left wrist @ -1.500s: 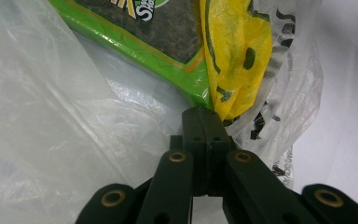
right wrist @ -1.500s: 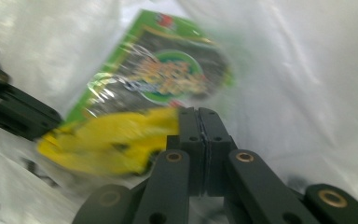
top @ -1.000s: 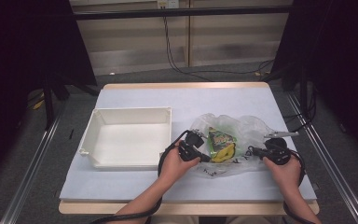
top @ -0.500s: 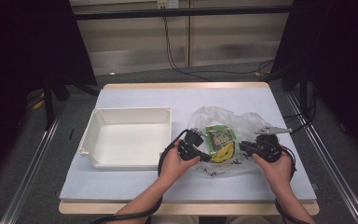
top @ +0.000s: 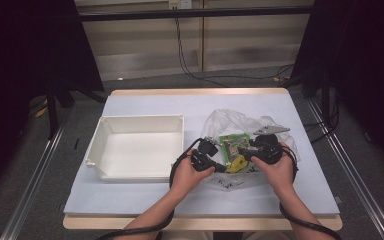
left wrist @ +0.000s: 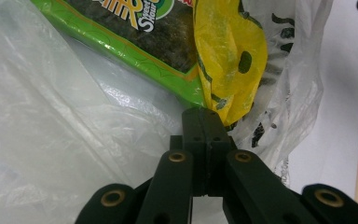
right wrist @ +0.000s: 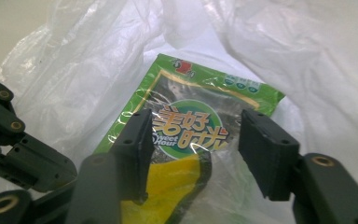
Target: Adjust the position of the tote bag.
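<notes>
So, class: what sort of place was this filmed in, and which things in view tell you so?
Probably a lab or recording workspace: a covered table fenced by metal rails, cables trailing across the floor, dark screens at the sides.

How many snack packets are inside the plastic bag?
2: a green packet lying in the clear plastic bag, and a yellow packet overlapping its near end. The bag's folds may hide more.

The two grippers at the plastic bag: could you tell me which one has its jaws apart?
The right gripper: its jaws stand apart before the green snack packet, just opening. The left gripper is shut on the plastic bag.
</notes>
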`<state>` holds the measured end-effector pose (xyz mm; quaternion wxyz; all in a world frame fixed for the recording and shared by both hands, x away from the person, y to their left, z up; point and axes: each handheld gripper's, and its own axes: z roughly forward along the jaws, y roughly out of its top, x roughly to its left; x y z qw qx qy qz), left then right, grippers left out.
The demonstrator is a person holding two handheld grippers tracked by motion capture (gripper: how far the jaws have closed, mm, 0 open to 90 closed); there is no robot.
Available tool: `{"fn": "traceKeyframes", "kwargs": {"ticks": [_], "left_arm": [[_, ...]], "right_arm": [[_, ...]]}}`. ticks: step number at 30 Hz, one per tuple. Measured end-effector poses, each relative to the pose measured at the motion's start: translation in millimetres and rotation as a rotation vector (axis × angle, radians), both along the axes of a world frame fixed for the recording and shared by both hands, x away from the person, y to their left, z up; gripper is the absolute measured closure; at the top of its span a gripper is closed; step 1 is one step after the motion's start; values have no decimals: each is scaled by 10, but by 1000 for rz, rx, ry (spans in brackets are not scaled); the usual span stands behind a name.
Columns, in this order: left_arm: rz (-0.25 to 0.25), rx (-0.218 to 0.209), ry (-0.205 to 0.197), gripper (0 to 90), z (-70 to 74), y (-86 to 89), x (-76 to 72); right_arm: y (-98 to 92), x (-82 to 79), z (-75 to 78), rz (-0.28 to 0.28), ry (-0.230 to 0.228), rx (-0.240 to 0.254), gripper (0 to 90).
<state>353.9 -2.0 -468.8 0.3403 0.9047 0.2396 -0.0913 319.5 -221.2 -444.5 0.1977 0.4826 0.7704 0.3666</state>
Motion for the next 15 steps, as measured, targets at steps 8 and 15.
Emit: {"fn": "traceKeyframes", "kwargs": {"ticks": [8,15], "left_arm": [[12,6,9,900,-13,1,-9],[8,0,9,900,-28,-10,-11]], "right_arm": [[-152,11,-158,-69,53,-46,388],[-274,-15,-265,-73,121,71,626]]}}
